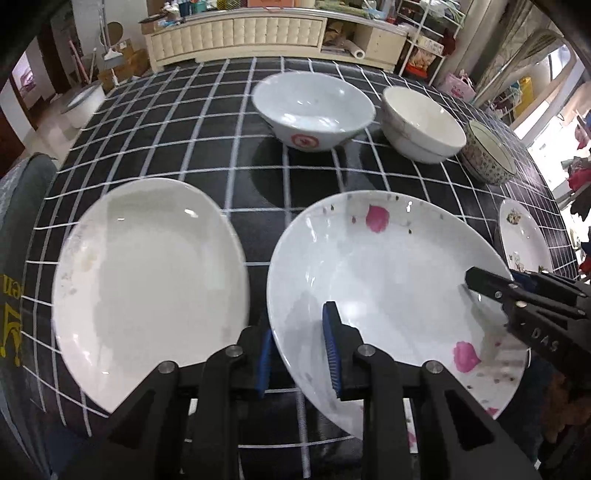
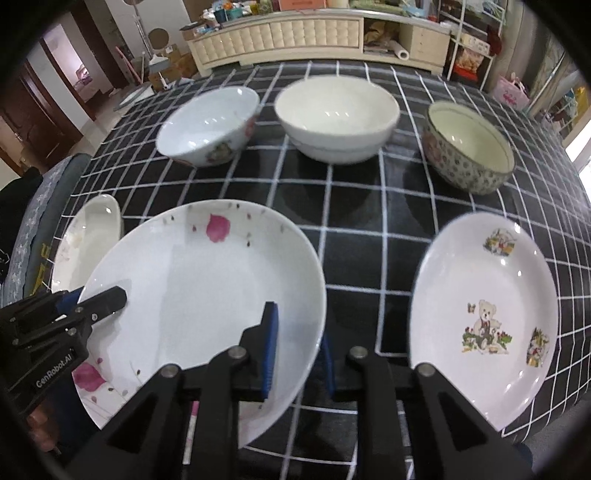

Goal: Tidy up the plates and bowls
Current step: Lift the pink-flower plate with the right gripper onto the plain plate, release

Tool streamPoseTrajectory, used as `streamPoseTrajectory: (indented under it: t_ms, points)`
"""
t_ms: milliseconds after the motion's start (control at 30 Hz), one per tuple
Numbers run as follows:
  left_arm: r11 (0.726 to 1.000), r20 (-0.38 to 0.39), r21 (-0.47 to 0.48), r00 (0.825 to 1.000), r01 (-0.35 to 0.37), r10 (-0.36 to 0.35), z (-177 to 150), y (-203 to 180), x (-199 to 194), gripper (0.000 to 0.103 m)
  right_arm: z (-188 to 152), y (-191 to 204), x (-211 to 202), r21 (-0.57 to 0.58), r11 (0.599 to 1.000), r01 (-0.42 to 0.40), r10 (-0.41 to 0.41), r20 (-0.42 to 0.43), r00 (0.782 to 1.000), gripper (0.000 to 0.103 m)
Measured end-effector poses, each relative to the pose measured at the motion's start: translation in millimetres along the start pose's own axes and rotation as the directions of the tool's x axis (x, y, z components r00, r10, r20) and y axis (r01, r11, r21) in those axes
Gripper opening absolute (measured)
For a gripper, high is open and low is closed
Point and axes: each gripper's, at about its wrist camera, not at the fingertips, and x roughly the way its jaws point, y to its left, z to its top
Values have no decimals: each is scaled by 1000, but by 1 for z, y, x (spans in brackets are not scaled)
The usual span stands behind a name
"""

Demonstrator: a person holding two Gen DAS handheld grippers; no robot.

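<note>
A white plate with pink petals point(image 1: 391, 288) point(image 2: 207, 291) sits in the middle of the checked table. My left gripper point(image 1: 299, 363) straddles its left rim, one finger inside, one outside, jaws apart. My right gripper point(image 2: 299, 350) straddles its right rim the same way and shows in the left wrist view point(image 1: 517, 295). A plain white plate point(image 1: 147, 284) point(image 2: 88, 240) lies to the left. A teddy-bear plate point(image 2: 484, 314) point(image 1: 524, 236) lies to the right. Three bowls stand behind: white with a red mark point(image 1: 312, 109) point(image 2: 208, 125), cream point(image 1: 421, 123) point(image 2: 336, 118), patterned point(image 1: 489, 153) point(image 2: 469, 147).
The black tablecloth with white grid point(image 1: 184, 122) covers the table. A chair back point(image 1: 22, 221) stands at the table's left edge. A cream cabinet point(image 1: 236, 33) and shelves stand behind the table.
</note>
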Motion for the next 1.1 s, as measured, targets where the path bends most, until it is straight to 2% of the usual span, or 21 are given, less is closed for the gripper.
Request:
streamPoseTrajectory:
  t_ms: [300, 500, 833, 1100]
  points:
    - [999, 66, -45, 998, 5, -2, -1, 33, -34, 19, 11, 34, -15, -34, 999, -20, 21, 39, 999, 23]
    - [997, 110, -67, 993, -35, 42, 0, 59, -55, 19, 19, 63, -12, -76, 996, -41, 45, 43, 998, 23]
    - [983, 87, -170, 992, -70, 86, -18, 113, -59, 19, 27, 118, 5, -166, 984, -71, 71, -3, 997, 23]
    - [973, 64, -213, 993, -87, 102, -34, 142, -58, 19, 25, 143, 21, -197, 977, -78, 71, -46, 996, 23]
